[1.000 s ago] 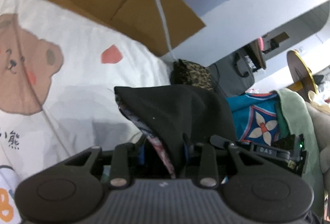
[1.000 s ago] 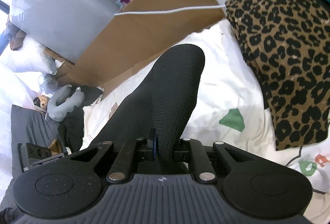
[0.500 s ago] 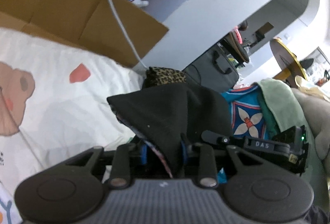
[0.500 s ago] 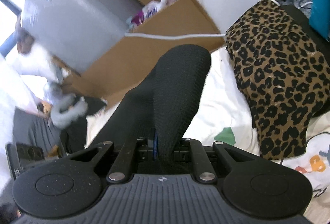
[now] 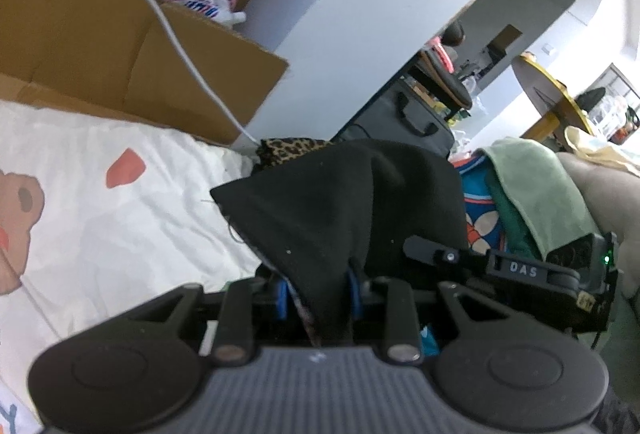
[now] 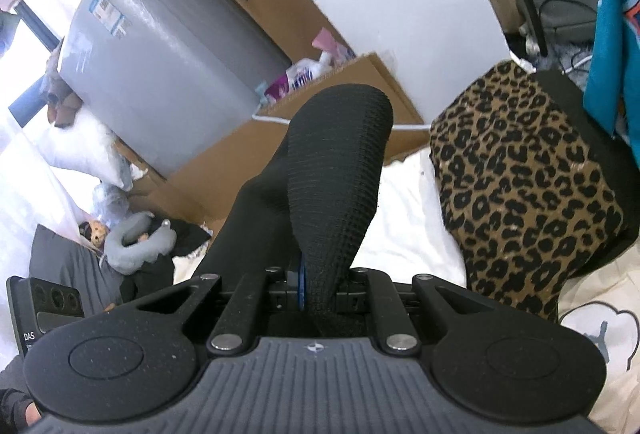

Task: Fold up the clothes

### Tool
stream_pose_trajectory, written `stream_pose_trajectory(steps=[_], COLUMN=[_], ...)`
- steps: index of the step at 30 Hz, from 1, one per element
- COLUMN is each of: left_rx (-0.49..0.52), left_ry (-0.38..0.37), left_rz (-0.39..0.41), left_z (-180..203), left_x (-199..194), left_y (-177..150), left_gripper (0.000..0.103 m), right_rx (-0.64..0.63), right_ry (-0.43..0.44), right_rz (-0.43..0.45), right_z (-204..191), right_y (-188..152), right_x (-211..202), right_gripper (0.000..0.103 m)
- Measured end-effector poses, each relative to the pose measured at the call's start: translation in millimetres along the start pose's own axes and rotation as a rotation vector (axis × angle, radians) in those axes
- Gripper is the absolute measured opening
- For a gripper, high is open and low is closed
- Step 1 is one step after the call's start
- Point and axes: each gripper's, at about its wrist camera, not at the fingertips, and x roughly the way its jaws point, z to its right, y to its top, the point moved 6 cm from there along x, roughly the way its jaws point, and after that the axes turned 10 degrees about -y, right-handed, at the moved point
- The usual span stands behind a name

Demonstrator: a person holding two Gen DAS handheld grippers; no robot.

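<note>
White bedding (image 5: 120, 218) printed with cartoon bears and coloured blobs covers the surface under both tools, and behind it flattened cardboard boxes (image 5: 100, 46) lean against a pale wall (image 5: 360, 14), with a white cable (image 5: 188, 58) trailing across them. The left gripper (image 5: 318, 294) has its jaws pressed together on a bunched edge of a black garment (image 5: 340, 202), whose cloth rises in a peaked fold straight in front of the lens and hides much of what lies beyond; a patterned lining shows at the pinched hem. The right gripper (image 6: 320, 290) is likewise clamped on the same black garment (image 6: 336, 170), here a ribbed, rounded fold standing up from the jaws and blocking the middle of that view, with more black cloth draping down to the left. Just right of it a folded leopard-print piece (image 6: 520, 186) rests on the bedding, seen in the left view as a small patch (image 5: 292, 148) behind the black peak. A blue patterned cloth (image 5: 478, 206) and a green towel (image 5: 532, 190) lie to the right of the left tool, with the other tool's black camera block (image 5: 552, 274) in front of them. Farther off stand a grey appliance (image 6: 160, 54), a white pillow (image 6: 84, 146), a grey neck pillow (image 6: 136, 246) and a black suitcase (image 5: 404, 118).
</note>
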Motion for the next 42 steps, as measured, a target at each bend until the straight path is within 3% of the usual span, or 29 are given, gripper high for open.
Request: stream_pose_trajectory(steps=[6, 25, 37, 42], left_rx=[0.068, 0.05, -0.008, -0.069], left_ry=[0.0, -0.073, -0.133, -0.163], left_rz=[0.0, -0.019, -0.018, -0.034], left_z=[26.2, 72.4, 68.3, 55.2], left_x=[9.3, 83.9, 130.7, 145.7], left_y=[6.3, 18.4, 34.0, 50.0], left_gripper=[0.029, 0.027, 0.027, 0.027], right_rx=[0.012, 0.035, 0.007, 0.008], right_ry=[0.006, -0.08, -0.174, -0.187], right_rz=[0.065, 0.254, 0.316, 0.298], right_z=[7.2, 70.3, 95.3, 98.5], right_y=[10.1, 58.6, 95.6, 113.4], right_x=[-17.9, -65.6, -50.5, -35.8], right_gripper=[0.01, 0.01, 0.01, 0.01])
